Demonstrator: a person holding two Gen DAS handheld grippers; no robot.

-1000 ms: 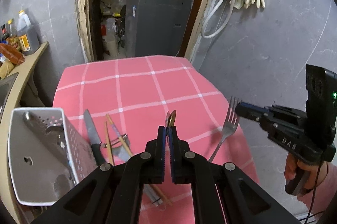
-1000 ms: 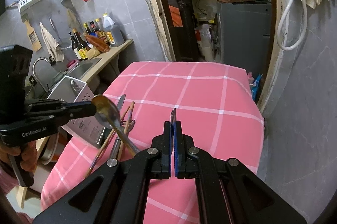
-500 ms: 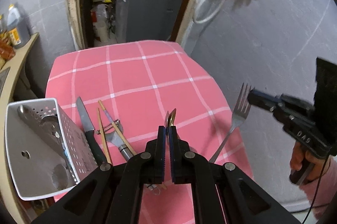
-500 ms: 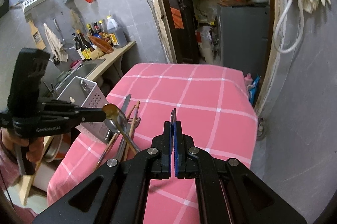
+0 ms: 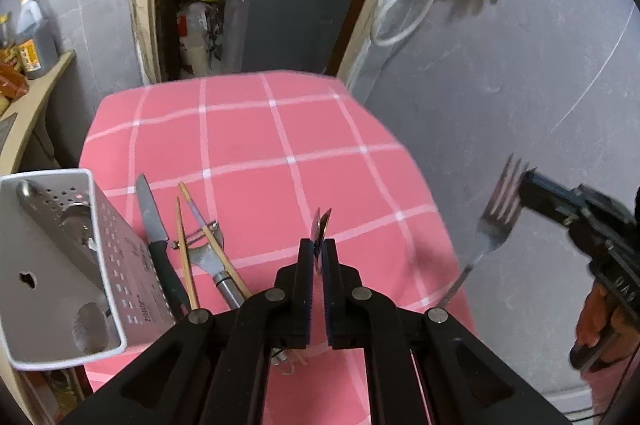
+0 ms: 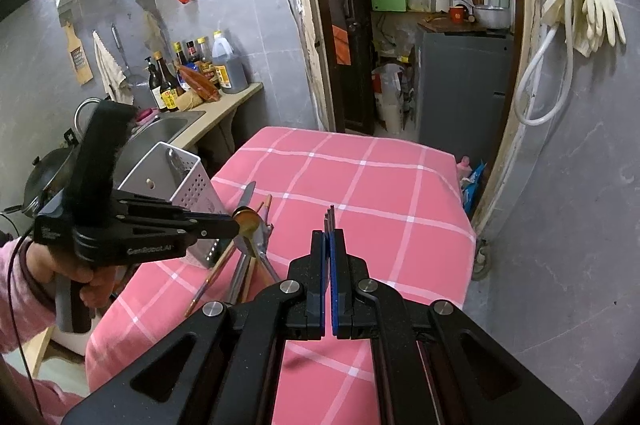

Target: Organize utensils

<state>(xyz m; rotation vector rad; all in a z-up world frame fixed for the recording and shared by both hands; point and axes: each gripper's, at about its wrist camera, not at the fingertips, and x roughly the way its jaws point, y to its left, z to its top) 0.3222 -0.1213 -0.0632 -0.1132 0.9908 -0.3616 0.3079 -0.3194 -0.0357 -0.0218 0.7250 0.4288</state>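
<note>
With my left tongs (image 5: 319,253) clamped on the spoon (image 5: 321,225) and my right tongs (image 6: 330,241) on the fork (image 6: 329,219), both lifted, next comes tipping each into the caddy (image 5: 48,257) left of them.

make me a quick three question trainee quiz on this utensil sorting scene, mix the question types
1. True or false: the left gripper is shut on the bowl of a brass-coloured metal spoon.
2. Which utensil does the right gripper hold? A) black-handled knife B) silver metal fork C) wooden chopsticks
3. Fill in: the white perforated plastic utensil caddy stands at the ____ edge of the pink checked tablecloth in the left wrist view.

Key
1. True.
2. B, the silver metal fork; the black-handled knife and wooden chopsticks lie on the cloth.
3. Left.
</note>
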